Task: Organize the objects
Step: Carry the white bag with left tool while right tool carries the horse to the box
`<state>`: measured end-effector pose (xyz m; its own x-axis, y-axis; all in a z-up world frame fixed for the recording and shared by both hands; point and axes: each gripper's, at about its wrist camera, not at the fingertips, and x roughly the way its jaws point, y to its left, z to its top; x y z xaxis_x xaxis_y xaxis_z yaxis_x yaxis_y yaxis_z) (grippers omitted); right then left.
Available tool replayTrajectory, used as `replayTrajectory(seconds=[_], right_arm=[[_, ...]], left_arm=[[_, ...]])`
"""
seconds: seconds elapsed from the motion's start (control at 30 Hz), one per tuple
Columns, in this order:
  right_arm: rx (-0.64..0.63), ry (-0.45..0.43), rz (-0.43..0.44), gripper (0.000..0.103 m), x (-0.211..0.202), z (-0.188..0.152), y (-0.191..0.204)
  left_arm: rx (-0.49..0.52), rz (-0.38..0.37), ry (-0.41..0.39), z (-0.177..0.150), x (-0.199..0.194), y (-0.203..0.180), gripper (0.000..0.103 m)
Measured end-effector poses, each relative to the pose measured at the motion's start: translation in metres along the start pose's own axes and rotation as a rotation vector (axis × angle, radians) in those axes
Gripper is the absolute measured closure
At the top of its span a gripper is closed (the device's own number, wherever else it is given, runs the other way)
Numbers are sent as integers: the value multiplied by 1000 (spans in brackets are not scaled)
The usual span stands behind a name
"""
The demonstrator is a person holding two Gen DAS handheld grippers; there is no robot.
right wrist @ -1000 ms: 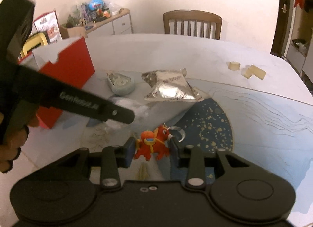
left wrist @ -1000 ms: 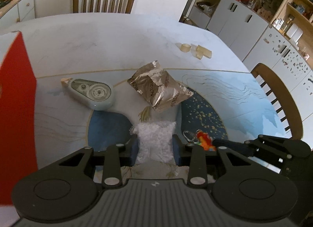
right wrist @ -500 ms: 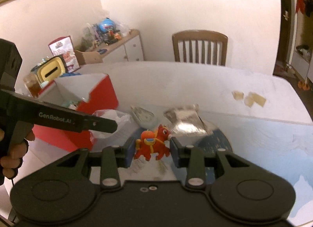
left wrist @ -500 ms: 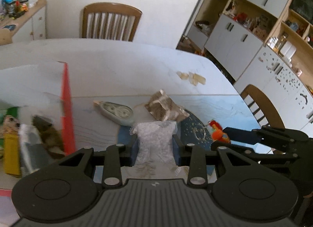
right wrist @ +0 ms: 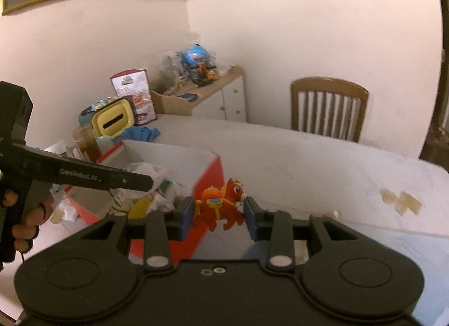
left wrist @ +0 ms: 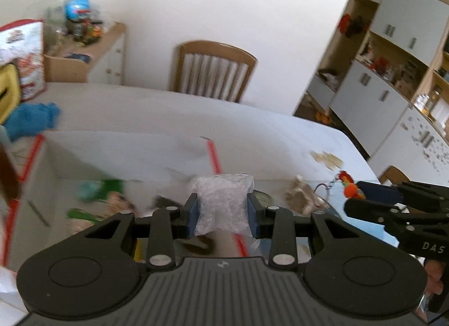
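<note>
Left tongs (left wrist: 223,209): I grip a clear crinkled plastic bag (left wrist: 222,202).
Right tongs (right wrist: 219,215): I clamp an orange toy horse keychain (right wrist: 221,205).

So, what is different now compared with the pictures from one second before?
Both grippers have lifted their loads off the table and carried them toward the red box. The left gripper now holds the clear plastic bag above the open box; the right gripper brings the orange toy keychain up beside the box's near corner. Unchanged: both grips are still closed, and the silver foil packet remains on the table.
</note>
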<state>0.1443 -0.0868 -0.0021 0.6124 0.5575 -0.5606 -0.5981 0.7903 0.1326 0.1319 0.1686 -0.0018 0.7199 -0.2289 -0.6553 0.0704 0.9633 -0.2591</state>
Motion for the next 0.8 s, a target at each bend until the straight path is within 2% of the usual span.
replayTrajectory(seconds=[0.23,0.43,0.8], right_arm=[[-72,-9,33,66,28,27,37],[-95,13,55,66,59,40,63],[-146,91,42,66,129,39,94]], left_arm=[[-14,91,-15,16,-9,45,69],[-13,147,6,16,-1,77,69],[-18,189,71,6,37,112,69]])
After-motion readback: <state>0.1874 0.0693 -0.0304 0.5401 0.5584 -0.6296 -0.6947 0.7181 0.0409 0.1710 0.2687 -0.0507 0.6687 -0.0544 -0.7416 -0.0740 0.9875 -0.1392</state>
